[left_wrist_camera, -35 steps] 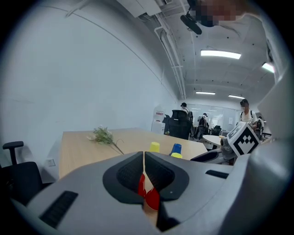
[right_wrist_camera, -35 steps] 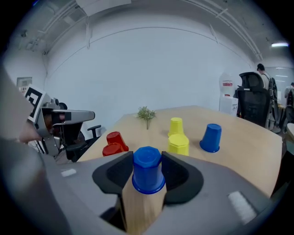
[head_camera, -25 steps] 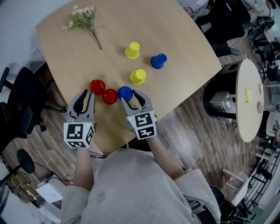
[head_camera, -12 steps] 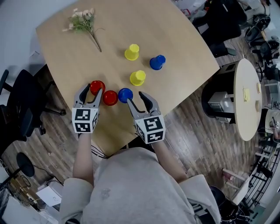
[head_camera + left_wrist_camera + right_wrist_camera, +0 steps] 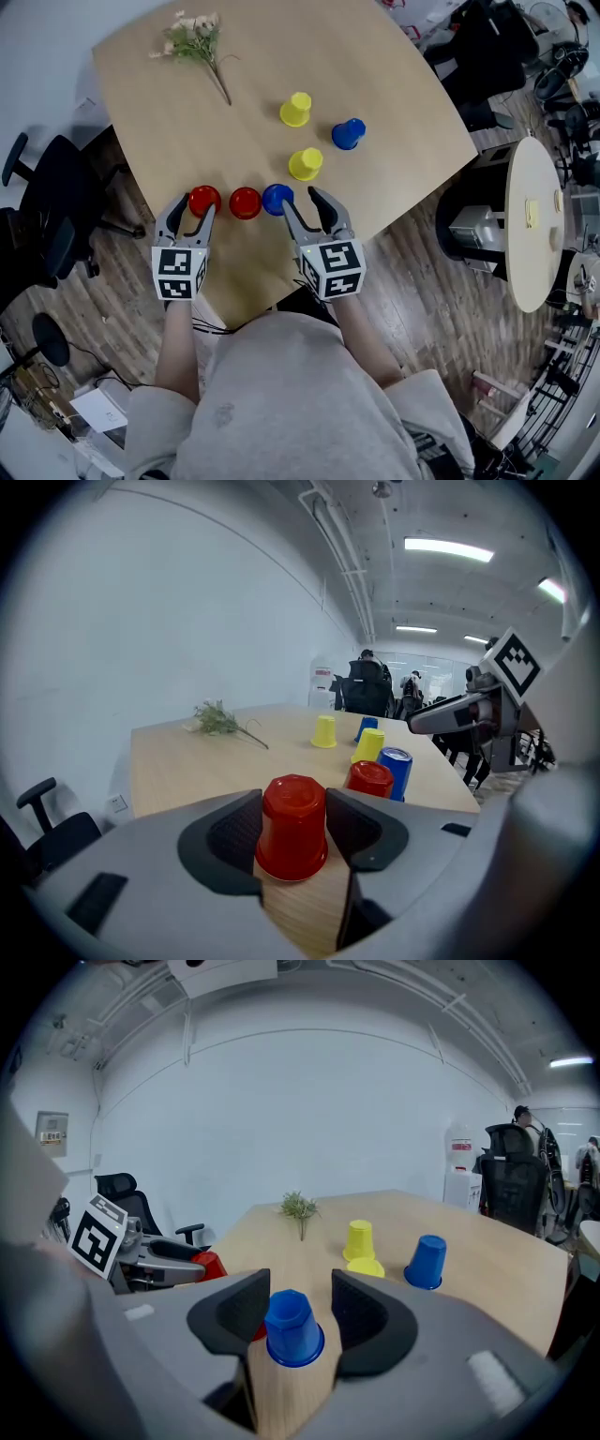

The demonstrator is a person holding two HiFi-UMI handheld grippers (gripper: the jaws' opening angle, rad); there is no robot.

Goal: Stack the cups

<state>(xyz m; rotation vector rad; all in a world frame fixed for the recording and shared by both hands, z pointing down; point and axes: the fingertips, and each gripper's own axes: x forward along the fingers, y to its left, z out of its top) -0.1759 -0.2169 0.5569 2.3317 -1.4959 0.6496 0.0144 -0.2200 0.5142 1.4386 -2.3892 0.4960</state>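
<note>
The left gripper (image 5: 194,210) has dropped toward the table (image 5: 375,84), its jaws just opening. They now stand spread around an upturned red cup (image 5: 293,827). The right gripper (image 5: 300,199), also spread, straddles an upturned blue cup (image 5: 292,1327) without pinching it. A second red cup (image 5: 245,202) stands between them.

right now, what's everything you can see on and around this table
table: 1, light wood, centre
red cups: 2, red, side by side at near edge
blue cups: 2, blue, one beside the reds, one farther right
yellow cups: 2, yellow, mid-table
flower sprig: 1, green, far corner
office chair: 1, black, left floor
round side table: 1, pale, right floor
left claw: 1, grey, jaws just opening, around a red cup
right claw: 1, grey, open around near blue cup
</note>
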